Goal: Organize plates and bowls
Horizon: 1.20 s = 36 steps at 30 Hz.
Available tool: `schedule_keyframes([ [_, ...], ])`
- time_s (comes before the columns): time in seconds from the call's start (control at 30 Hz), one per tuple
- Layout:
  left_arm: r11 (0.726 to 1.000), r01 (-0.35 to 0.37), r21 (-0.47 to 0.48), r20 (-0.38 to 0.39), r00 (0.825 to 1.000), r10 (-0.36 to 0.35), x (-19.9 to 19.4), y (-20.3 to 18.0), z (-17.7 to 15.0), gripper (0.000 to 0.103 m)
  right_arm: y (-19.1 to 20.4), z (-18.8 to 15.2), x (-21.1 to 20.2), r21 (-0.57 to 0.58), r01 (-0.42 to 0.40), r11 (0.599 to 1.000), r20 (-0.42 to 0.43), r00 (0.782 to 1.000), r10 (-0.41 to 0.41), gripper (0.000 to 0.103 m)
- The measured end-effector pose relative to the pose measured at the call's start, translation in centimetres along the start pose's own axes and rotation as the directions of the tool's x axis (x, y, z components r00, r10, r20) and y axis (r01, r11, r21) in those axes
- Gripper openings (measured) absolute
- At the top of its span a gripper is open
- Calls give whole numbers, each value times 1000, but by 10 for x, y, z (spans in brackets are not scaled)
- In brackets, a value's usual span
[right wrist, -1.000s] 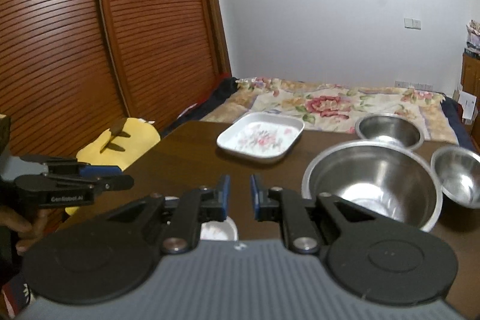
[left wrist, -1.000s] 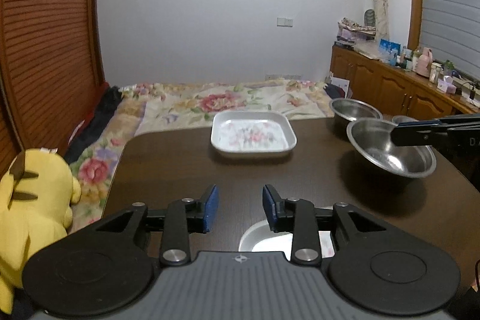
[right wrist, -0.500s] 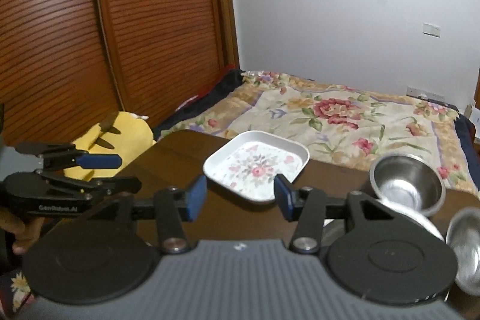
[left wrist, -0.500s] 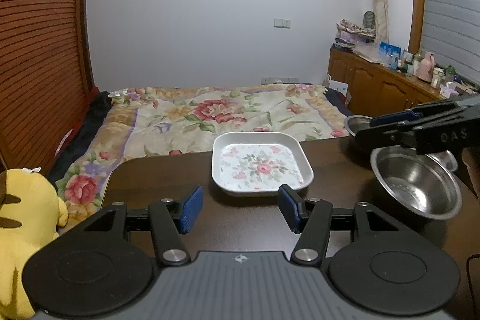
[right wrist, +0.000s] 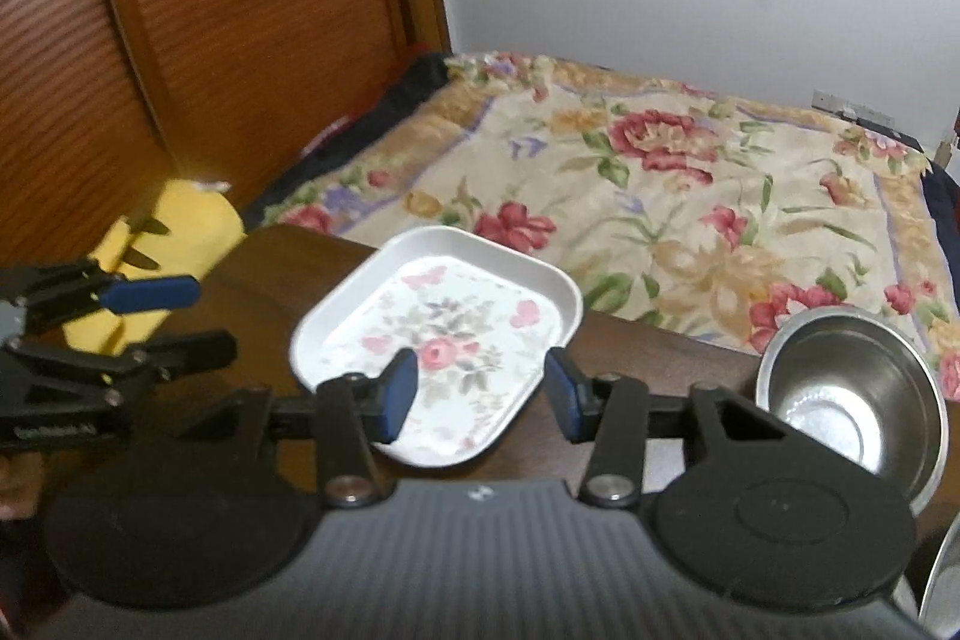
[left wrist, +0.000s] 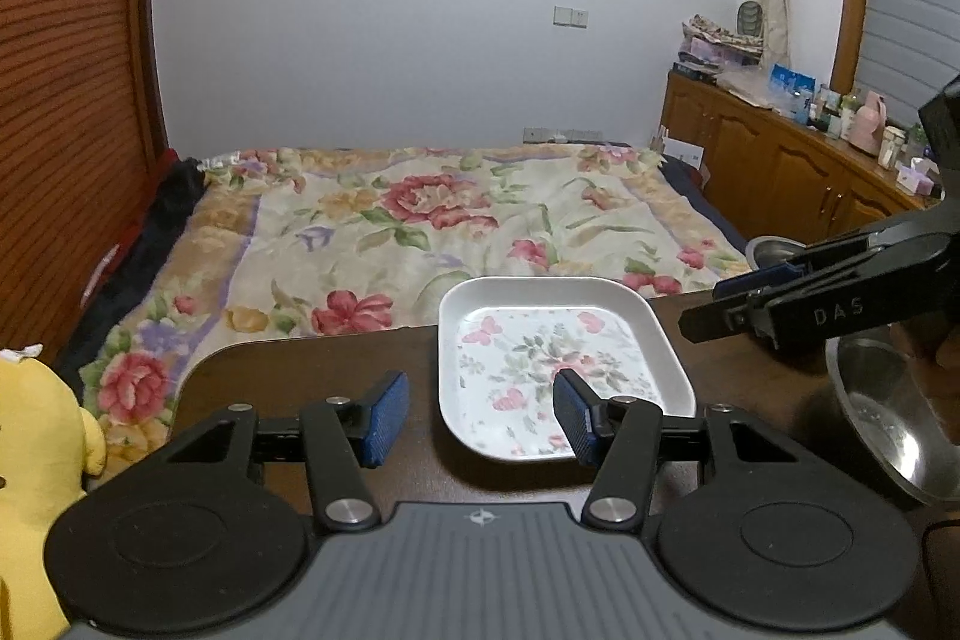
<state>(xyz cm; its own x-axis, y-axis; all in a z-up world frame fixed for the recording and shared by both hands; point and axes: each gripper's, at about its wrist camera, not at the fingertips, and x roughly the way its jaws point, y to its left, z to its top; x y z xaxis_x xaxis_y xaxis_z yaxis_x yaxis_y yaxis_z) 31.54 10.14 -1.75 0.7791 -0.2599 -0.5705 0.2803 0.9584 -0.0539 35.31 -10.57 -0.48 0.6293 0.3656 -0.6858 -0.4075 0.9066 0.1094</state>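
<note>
Layout: plate [left wrist: 561, 370] at far edge of worktop [left wrist: 300, 376], bed [left wrist: 432, 220] behind.
Bowl [left wrist: 882, 418] on worktop right of plate; second bowl [left wrist: 771, 250] behind it. Stuffed toy [left wrist: 36, 460] off worktop's left edge. Cabinet [left wrist: 780, 172] right of bed.

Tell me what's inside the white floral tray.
The white floral tray holds nothing but its printed flower and butterfly pattern. In the left wrist view, one finger of the left tool hides a small part of its near right area.
</note>
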Motion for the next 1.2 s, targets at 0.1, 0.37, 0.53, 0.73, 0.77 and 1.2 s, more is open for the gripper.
schedule_keyframes([
  [0.1, 1000, -3, 0, -7, 1000, 3, 11, 4, 4, 55, -6, 3, 9, 2, 5, 1000, -24, 1000, -5, 45],
  [0.37, 1000, -15, 1, -47, 999, 15, 43, 8, 7, 45, -13, 8, 33, 6, 5, 1000, -92, 996, -4, 40],
  [0.53, 1000, -28, 11, -74, 997, 29, 58, 11, 6, 39, -14, 9, 42, -6, 10, 1000, -120, 993, -10, 38],
  [0.73, 1000, -27, 14, -91, 995, 29, 69, 12, 5, 35, -18, 9, 49, -6, 13, 1000, -145, 989, -14, 35],
  [0.77, 1000, -28, 14, -97, 995, 29, 71, 13, 4, 33, -18, 9, 49, -6, 13, 1000, -148, 989, -14, 34],
  [1.2, 1000, -27, 8, -125, 992, 28, 82, 13, 0, 20, -21, 5, 57, 2, -10, 1000, -178, 984, 10, 23],
])
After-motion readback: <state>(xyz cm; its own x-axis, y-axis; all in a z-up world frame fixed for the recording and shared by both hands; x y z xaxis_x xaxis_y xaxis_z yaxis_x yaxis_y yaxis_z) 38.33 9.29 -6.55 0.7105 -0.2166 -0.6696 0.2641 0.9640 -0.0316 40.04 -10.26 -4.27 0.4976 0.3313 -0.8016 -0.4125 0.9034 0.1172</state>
